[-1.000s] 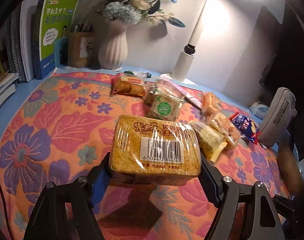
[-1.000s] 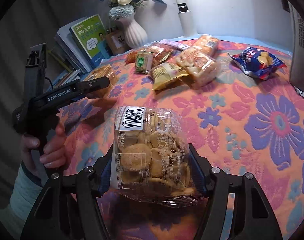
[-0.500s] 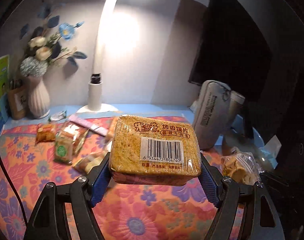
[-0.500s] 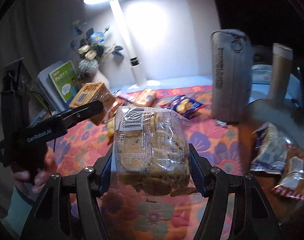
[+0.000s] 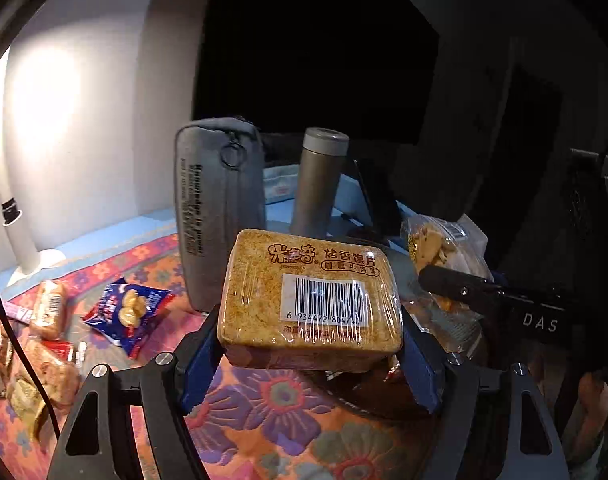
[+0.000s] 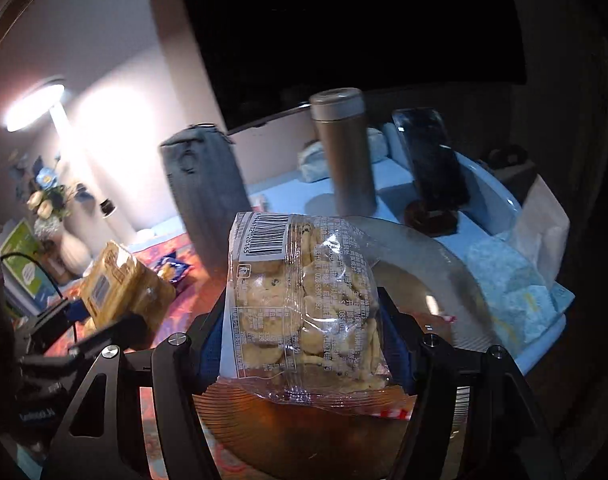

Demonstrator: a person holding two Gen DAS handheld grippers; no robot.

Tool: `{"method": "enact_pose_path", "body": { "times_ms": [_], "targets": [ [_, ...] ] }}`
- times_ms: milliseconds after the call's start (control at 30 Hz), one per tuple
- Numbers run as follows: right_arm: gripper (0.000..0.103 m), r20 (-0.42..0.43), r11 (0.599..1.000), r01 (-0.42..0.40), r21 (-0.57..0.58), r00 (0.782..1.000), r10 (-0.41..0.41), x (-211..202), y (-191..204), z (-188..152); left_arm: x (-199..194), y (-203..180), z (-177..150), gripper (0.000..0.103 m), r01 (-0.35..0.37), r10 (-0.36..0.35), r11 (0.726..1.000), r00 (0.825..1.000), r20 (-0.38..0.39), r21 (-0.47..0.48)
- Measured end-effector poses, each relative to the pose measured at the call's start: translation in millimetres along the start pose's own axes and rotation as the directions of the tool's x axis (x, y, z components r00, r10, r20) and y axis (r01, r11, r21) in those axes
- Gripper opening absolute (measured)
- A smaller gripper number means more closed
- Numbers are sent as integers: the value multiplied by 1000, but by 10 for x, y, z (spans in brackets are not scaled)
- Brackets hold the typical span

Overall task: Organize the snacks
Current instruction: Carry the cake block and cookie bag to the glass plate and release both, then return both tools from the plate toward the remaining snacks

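Note:
My left gripper [image 5: 307,344] is shut on a brown wrapped pack of toasted slices [image 5: 309,280] with a barcode label, held above the flowered cloth [image 5: 264,420]. My right gripper [image 6: 304,336] is shut on a clear bag of small cookies [image 6: 304,292], which hangs over a round brownish bowl [image 6: 427,252]. In the left wrist view the right gripper [image 5: 483,292] and its cookie bag [image 5: 435,244] are just to the right. In the right wrist view the left gripper [image 6: 104,336] and its brown pack [image 6: 120,284] are at the left.
A grey pouch [image 5: 220,212] and a metal flask [image 5: 317,180] stand upright behind the packs. A blue snack packet [image 5: 130,308] and several other snacks [image 5: 50,308] lie on the cloth at the left. A phone on a stand [image 6: 431,160] and white packets [image 6: 503,280] are beyond the bowl.
Both grippers have swung to the right across the table and risen a little, each still holding its pack. The books, vase and snack pile have slid left; pouch, flask and bowl now fill the views.

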State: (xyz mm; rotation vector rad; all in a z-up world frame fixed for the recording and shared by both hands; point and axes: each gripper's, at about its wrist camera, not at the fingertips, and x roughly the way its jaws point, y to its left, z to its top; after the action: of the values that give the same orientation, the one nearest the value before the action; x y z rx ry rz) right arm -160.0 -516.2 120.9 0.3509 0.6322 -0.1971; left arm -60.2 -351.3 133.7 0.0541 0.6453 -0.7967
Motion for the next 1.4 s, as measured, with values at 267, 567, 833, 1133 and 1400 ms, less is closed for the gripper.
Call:
{"method": "enact_pose_path", "body": {
  "times_ms": [267, 567, 833, 1133, 1400],
  "targets": [
    [65, -34, 998, 12, 62, 999, -10, 149, -262, 57, 354, -355, -31, 77, 47, -41, 996, 996, -78, 82],
    [71, -64, 998, 27, 65, 998, -23, 433, -316, 236, 646, -465, -2, 82, 56, -47, 995, 992, -120, 77],
    [71, -59, 995, 26, 94, 998, -20, 396, -393, 201, 493, -215, -9, 86, 30, -27, 999, 996, -86, 29],
    [72, -33, 996, -16, 84, 999, 19, 215, -188, 213, 103, 141, -41, 86, -10, 10, 999, 1000, -19, -34],
    [72, -22, 997, -78, -16, 997, 78, 57, 345, 197, -396, 458, -174, 86, -71, 74, 995, 997, 36, -72]
  ]
}}
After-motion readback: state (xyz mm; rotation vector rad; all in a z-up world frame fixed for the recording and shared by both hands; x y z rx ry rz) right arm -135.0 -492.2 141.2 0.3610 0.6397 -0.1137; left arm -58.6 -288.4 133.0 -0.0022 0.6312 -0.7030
